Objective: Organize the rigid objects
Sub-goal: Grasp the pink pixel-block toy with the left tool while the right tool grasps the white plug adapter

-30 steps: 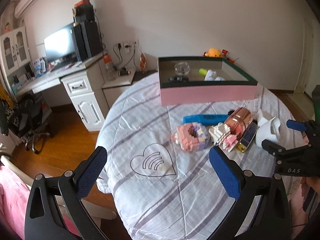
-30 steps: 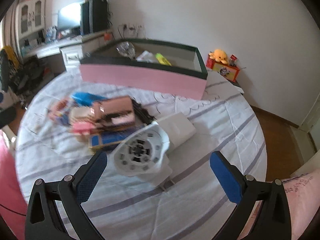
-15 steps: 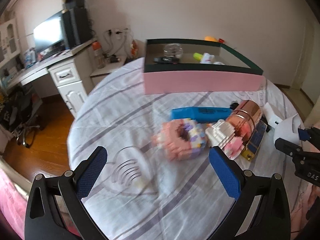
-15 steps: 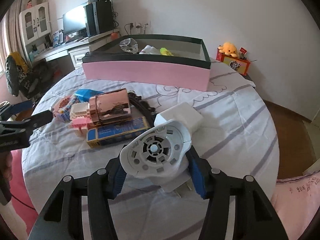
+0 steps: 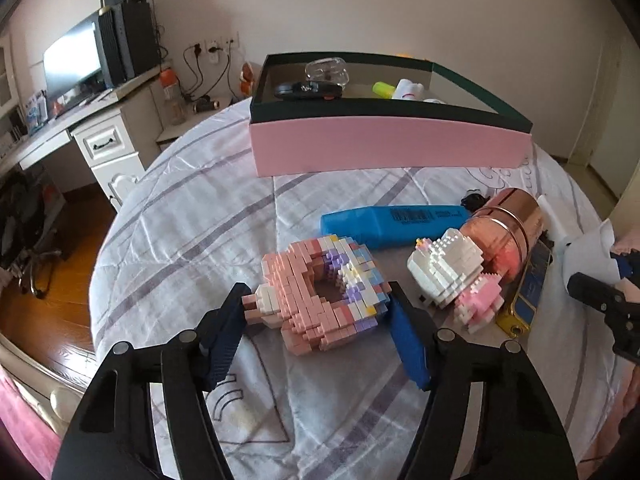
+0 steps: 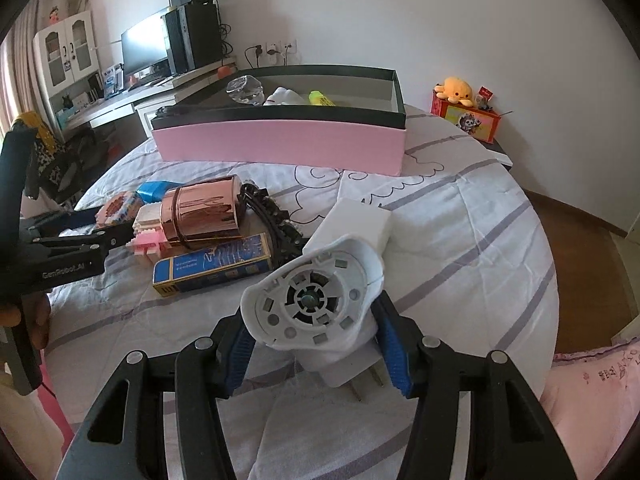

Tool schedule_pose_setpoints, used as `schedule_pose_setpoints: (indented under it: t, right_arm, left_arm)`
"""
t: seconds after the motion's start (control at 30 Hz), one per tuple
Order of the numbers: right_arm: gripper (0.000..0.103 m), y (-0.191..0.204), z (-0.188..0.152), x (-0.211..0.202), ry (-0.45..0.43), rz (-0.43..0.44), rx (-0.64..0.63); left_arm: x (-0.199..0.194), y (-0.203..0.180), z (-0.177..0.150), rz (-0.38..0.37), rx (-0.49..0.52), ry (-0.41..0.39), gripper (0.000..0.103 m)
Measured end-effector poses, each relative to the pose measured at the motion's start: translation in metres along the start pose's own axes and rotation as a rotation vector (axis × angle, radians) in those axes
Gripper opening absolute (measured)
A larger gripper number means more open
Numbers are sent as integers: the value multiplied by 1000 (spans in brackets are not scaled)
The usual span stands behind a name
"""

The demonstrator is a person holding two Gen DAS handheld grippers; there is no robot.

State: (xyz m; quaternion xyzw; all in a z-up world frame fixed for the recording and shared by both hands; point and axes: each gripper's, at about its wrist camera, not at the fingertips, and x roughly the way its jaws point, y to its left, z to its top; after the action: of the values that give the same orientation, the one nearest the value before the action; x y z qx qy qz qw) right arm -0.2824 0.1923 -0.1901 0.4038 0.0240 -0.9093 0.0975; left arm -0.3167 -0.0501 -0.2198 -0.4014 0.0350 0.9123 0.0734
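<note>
My left gripper is shut on a pink brick-built donut that rests on the bed cover. My right gripper is shut on a white plug-in device with a round vented face, held just above the cover. Between them lie a white and pink brick figure, a rose-gold cylinder, a blue marker, a blue and gold flat box and a black chain. A pink box with a dark rim stands behind and holds several items.
The round bed drops off to wooden floor on the left and right. A desk with a monitor stands far left. A small box with a yellow plush sits far right.
My left gripper moved forward and shut on the pink brick donut. My right gripper shut on the white device and holds it.
</note>
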Motion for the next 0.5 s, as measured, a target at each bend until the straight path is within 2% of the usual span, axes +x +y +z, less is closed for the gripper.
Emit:
schedule_pose_setpoints:
  t: [0.33, 0.43, 0.5]
  right_arm:
    - [57, 9, -12, -14, 8, 26, -9]
    - [57, 10, -14, -11, 1, 17, -4]
    - [57, 10, -14, -10, -5, 18, 1]
  left_arm:
    - [-36, 5, -36, -30, 45, 8, 70]
    - [-32, 6, -35, -14, 20, 9, 79]
    - [-29, 5, -33, 4, 20, 4, 81]
